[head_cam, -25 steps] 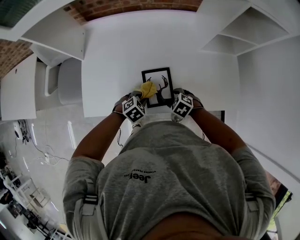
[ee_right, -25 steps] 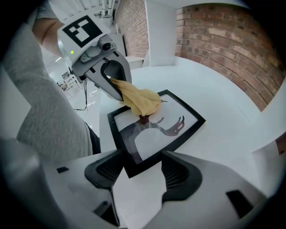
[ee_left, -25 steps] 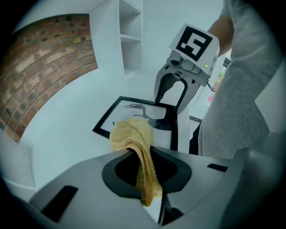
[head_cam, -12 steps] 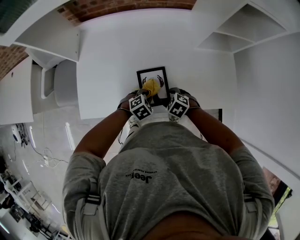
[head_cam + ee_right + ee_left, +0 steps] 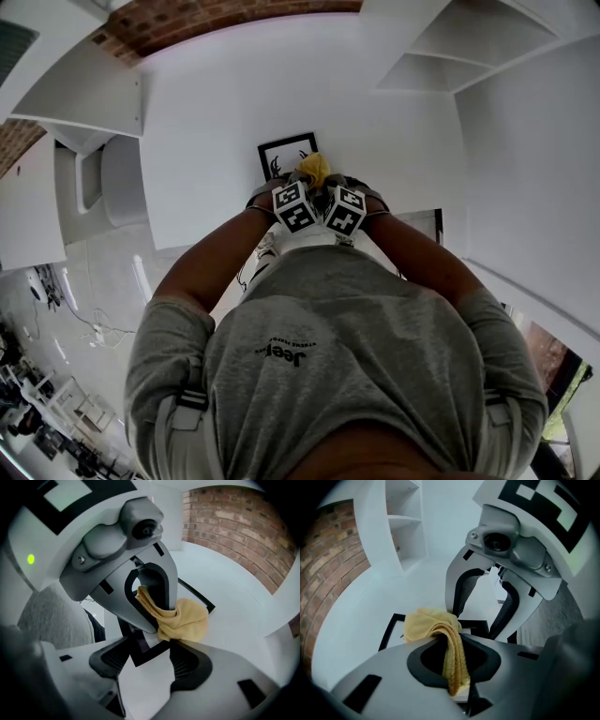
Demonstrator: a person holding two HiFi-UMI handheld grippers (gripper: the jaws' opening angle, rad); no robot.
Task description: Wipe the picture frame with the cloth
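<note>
A black picture frame (image 5: 281,153) with a deer-antler print lies flat on the white table (image 5: 211,112), just ahead of both hands. My left gripper (image 5: 306,187) is shut on a yellow cloth (image 5: 314,169), which bunches on the frame's right side. In the left gripper view the cloth (image 5: 440,630) hangs down between the jaws over the frame (image 5: 392,626). My right gripper (image 5: 339,192) sits close beside the left one. Its jaws stand open, with the frame's near corner (image 5: 146,652) lying between the pads (image 5: 188,663). The left gripper (image 5: 151,599) and the cloth (image 5: 185,618) fill the middle of the right gripper view.
White open shelves (image 5: 441,47) stand at the back right, and a brick wall (image 5: 187,19) runs behind the table. A white rounded unit (image 5: 108,178) is left of the table. The table's near edge runs under my wrists.
The left gripper has carried the cloth from the frame's left edge across to its right side. The two grippers now sit much closer together.
</note>
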